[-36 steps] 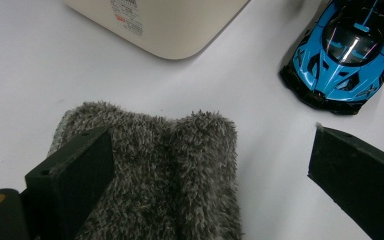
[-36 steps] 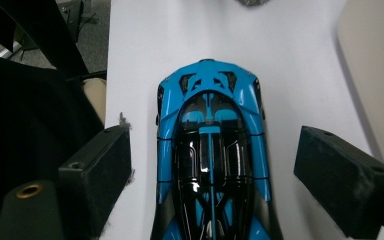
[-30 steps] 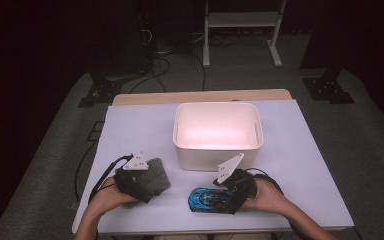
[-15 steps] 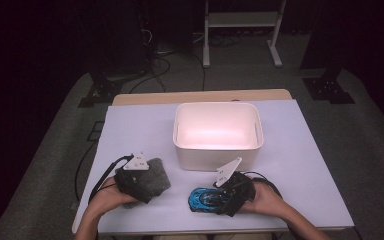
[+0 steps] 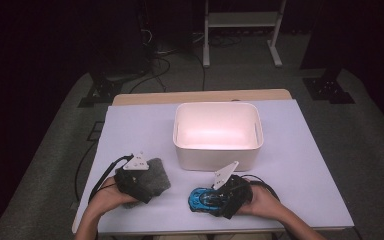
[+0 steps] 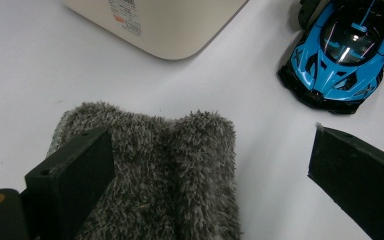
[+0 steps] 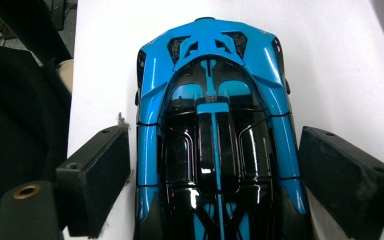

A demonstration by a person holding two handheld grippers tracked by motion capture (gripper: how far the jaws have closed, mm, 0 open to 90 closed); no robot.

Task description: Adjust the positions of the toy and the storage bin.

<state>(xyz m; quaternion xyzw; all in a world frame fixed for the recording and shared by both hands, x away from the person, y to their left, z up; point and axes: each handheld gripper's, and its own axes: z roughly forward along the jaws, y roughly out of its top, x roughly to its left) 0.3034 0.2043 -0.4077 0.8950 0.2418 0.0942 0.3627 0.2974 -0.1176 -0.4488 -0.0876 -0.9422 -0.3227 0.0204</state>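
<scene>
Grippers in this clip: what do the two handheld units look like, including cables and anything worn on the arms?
Both are black. Each claw, left and right, has two blocky black jaws with a brass-coloured fitting near one base, carries a pale grey three-cornered plate and trails a black cable. The forearms are bare; no sleeves visible.

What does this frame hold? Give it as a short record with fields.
surface: white table
bin: white, open top, mid-table
car: blue and black toy, between the right gripper's jaws
cloth: grey, fuzzy, under the left gripper
left gripper: open, over the cloth
right gripper: open, jaws either side of the car, no clear contact
</scene>
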